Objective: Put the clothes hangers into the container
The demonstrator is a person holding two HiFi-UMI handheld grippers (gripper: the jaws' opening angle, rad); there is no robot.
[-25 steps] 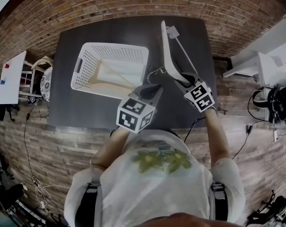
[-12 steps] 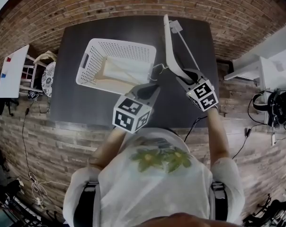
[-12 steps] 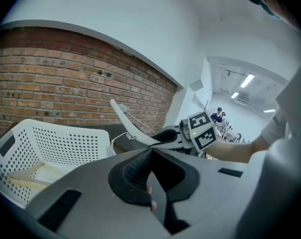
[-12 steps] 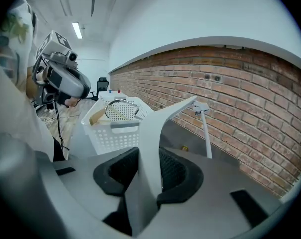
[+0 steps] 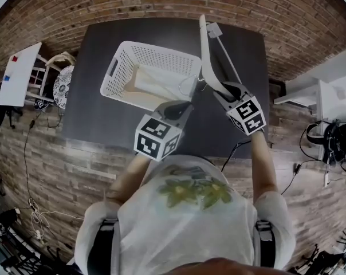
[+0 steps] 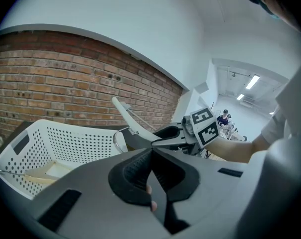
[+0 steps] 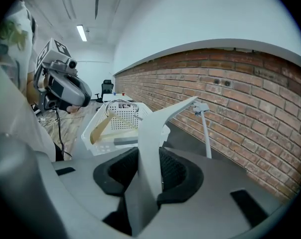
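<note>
Dark bench (image 5: 93, 105), with a brick wall (image 5: 161, 4) past its far edge. We note a white perforated basket (image 5: 156, 50) on the left-centre of the top, set at a slant to the bench edges. Bare bench shows on the basket's left, and a wider bare band runs between its near rim and the front edge.

A wooden hanger (image 7: 101, 126) with a wire hook lies inside the basket, against the near wall. The far half of the basket floor looks open to us.

The right hand-held gripper (image 7: 149, 156) has its jaws closed on one shoulder end of a white plastic hanger (image 5: 206, 56). The pads press on both flat faces. This hanger stands edge-up and runs away from the gripper towards the far edge, its far tip raised against the wall. A thin clip bar (image 7: 206, 128) hangs beneath it. In the head view it lies just beside the basket's right short end, and its metal hook (image 5: 188, 85) overlaps the near right corner of the rim. We cannot tell whether hook and rim touch. A bare strip of bench lies to the hanger's right.

The left hand-held gripper (image 6: 151, 152) has its jaws drawn together, and we see nothing gripped. It sits at the basket's near rim, its tip just short of the hook.
</note>
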